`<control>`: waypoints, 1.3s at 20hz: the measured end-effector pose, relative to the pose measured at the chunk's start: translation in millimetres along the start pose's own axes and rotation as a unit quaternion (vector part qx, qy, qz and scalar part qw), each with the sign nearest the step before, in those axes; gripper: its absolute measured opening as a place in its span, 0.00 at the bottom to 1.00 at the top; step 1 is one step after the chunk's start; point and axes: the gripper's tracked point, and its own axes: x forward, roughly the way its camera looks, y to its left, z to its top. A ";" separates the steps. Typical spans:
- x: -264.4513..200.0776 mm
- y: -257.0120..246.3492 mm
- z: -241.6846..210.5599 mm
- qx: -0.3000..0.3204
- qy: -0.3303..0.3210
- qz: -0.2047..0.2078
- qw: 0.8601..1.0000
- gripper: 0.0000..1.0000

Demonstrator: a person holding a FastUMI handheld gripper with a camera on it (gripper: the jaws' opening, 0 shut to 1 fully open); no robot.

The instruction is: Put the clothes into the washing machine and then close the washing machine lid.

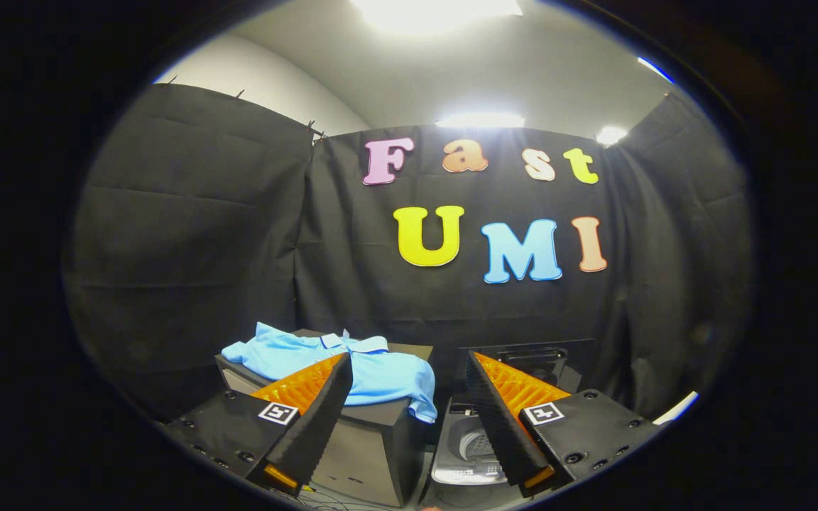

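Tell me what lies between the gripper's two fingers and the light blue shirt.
Nothing: in the gripper view the open fingers frame bare space, with the light blue shirt draped on the dark box just beyond them.

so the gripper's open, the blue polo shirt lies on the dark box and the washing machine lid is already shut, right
Not quite: the gripper view shows the washing machine lid raised, not shut. The gripper is open and the blue polo shirt does lie on the dark box.

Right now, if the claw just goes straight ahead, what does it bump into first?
Probably the dark box carrying the blue shirt, just ahead between the open claw's fingers. Depth is hard to judge; the washing machine sits beside it.
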 end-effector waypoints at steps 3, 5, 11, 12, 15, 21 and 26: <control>21.6 9.8 2.1 0.000 0.009 0.018 1.000 0.99; 35.6 15.8 5.2 -0.003 0.012 0.029 1.000 0.99; 76.2 41.9 6.9 0.005 0.030 0.066 0.997 0.99; 82.8 44.9 7.1 0.008 0.035 0.071 0.997 0.99; 107.7 58.5 -1.2 0.013 0.063 0.093 0.994 0.99; 153.5 88.0 -22.4 0.029 0.123 0.132 0.983 0.99; 181.2 113.2 -40.0 0.034 0.175 0.163 0.970 0.97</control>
